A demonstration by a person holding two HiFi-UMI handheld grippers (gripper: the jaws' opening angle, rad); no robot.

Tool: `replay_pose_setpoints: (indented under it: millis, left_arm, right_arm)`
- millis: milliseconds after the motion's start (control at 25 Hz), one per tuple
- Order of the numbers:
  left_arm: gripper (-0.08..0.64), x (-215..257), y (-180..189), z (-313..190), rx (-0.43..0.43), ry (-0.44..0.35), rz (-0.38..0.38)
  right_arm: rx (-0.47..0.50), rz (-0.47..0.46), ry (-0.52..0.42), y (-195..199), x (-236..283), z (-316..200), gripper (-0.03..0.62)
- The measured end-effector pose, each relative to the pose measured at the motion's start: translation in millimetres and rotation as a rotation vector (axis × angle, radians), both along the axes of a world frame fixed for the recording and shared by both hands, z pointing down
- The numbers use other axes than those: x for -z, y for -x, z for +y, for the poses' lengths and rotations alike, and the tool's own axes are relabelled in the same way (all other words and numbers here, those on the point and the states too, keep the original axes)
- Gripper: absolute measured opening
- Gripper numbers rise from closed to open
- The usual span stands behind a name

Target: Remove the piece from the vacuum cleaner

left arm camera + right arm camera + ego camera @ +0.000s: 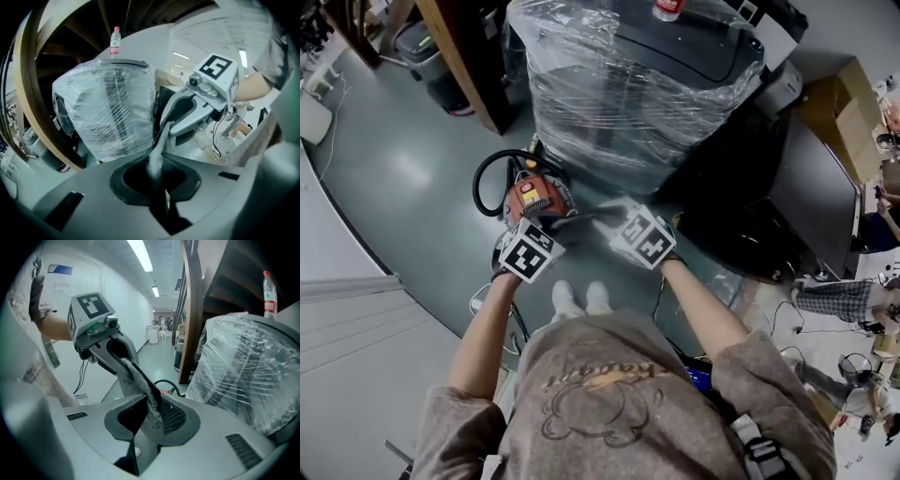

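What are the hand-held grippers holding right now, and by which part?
A thin dark flat strip with a dusty grey edge: the left hand-held gripper clamps one end, the right hand-held gripper the other.

From where I stand I count 2 of the grasping tools: the left hand-held gripper (544,234) and the right hand-held gripper (622,222). Each carries 1 white cube with black square markers (528,253), so that makes 2 cubes. There is 1 long dark strip with grey dusty fuzz (146,391). On the grey floor (403,169) I see 1 red-orange vacuum cleaner (534,199) with 1 looped black hose (480,180). There is 1 bulky dark object wrapped in clear plastic film (628,89), 1 clear plastic bottle with a red label (115,43), 2 white shoes (567,298), 1 brown cardboard box (848,112) and 1 grey bin (417,42).
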State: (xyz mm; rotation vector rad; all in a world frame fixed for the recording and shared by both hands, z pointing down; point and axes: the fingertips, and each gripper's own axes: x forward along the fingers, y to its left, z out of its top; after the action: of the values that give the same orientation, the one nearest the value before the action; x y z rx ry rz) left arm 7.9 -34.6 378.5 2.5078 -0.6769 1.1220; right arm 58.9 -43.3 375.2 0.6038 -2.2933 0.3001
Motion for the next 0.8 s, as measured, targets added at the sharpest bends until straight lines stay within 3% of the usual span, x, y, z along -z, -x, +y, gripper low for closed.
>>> replay_pose_setpoints:
  millis: [360, 600, 800]
  left_arm:
    - [0.038, 76.1, -9.1, -1.7, -0.072, -0.099, 0.022]
    - [0.042, 107.3, -11.3, 6.4, -0.038, -0.162, 0.074]
    - [0.051, 110.3, -8.9, 16.5, -0.007, -0.166, 0.137]
  right_arm:
    - [-0.040, -0.018, -0.144, -8.5, 80.6, -2.0, 0.069]
    - [-0.116, -0.078, -0.221, -10.4, 110.6, 11.5, 0.072]
    - [-0.179, -0.147, -0.245, -9.1, 113.4, 25.6, 0.074]
